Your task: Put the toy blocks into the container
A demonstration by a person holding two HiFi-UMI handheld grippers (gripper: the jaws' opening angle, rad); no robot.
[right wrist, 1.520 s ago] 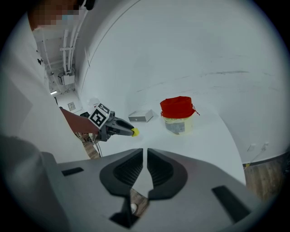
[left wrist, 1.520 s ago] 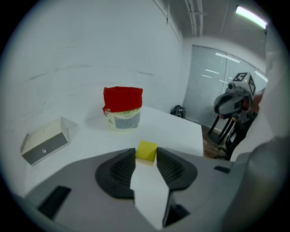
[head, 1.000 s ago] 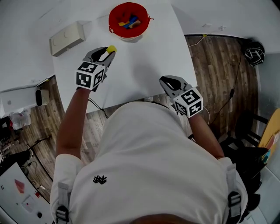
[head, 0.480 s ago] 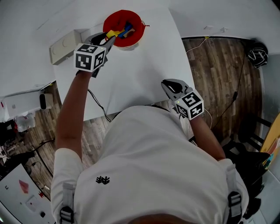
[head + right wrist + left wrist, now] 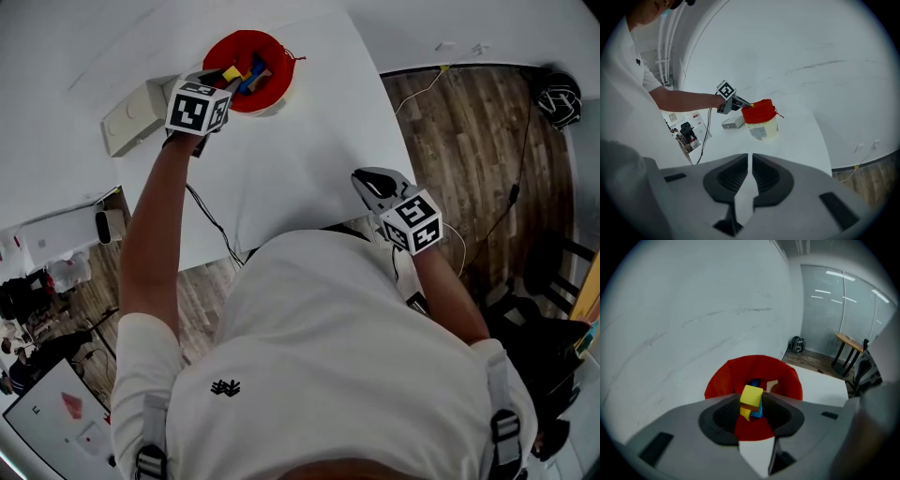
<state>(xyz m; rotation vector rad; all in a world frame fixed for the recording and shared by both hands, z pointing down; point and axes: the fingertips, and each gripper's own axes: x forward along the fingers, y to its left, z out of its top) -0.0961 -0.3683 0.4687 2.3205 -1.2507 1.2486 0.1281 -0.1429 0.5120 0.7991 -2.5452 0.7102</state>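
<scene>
Left hand-held gripper (image 5: 751, 403) holds a yellow block (image 5: 751, 397) over the red container (image 5: 787, 380); the right one is empty.

The left gripper view shows what the marker cube hides in the head view: the jaws are clamped on the yellow block just above the container's open mouth, with a blue block (image 5: 753, 382) and perhaps a pale one inside. In the head view the left arm reaches straight across the white desk (image 5: 300, 141) to the container, which stands beside a white box (image 5: 131, 108). The right hand-held gripper (image 5: 373, 184) hangs at the desk's near edge with the elbow bent. Its jaws are drawn nearly together on nothing, well apart from the container.
</scene>
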